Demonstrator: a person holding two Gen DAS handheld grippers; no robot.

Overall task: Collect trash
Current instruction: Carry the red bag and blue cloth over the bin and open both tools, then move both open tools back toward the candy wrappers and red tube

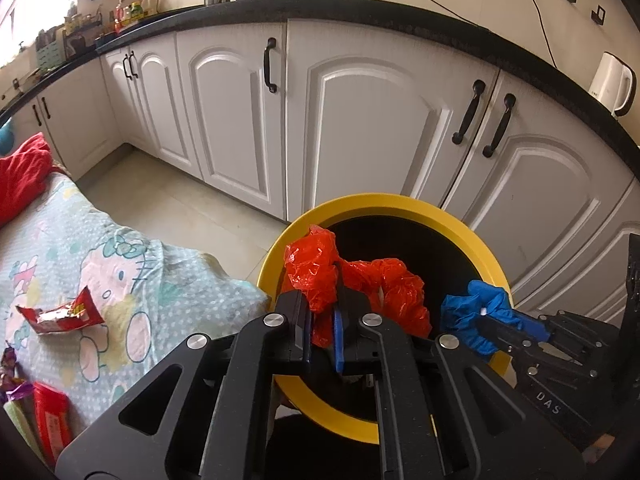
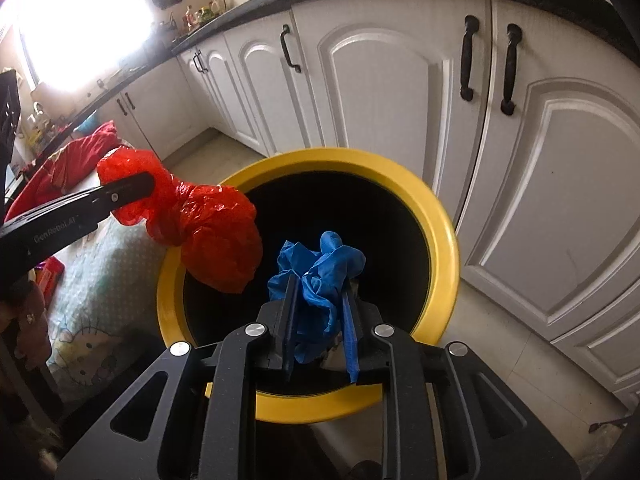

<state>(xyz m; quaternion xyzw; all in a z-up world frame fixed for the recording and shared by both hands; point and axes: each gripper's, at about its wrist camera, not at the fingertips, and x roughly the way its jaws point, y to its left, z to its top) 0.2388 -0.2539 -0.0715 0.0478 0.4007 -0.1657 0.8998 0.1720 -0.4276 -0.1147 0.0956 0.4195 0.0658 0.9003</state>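
A yellow-rimmed bin [image 1: 400, 202] with a black inside stands on the floor in front of the white cabinets. My left gripper [image 1: 322, 304] is shut on a crumpled red plastic bag [image 1: 316, 268], which hangs over the bin's left rim. In the right wrist view the same red bag [image 2: 216, 240] droops over the bin's rim [image 2: 444, 240] from the left gripper [image 2: 136, 188]. My right gripper [image 2: 318, 292] holds a bunched blue glove [image 2: 320, 268] between its pads, above the bin's opening. From the left wrist the blue glove [image 1: 468, 308] shows at the bin's right rim.
A bed with a cartoon-cat sheet [image 1: 120, 272] lies left of the bin, with a red snack wrapper [image 1: 64, 314], a red packet [image 1: 50, 420] and a red cloth [image 1: 20, 176] on it. White cabinet doors [image 1: 360, 120] stand close behind the bin. A white kettle [image 1: 610, 84] stands on the counter.
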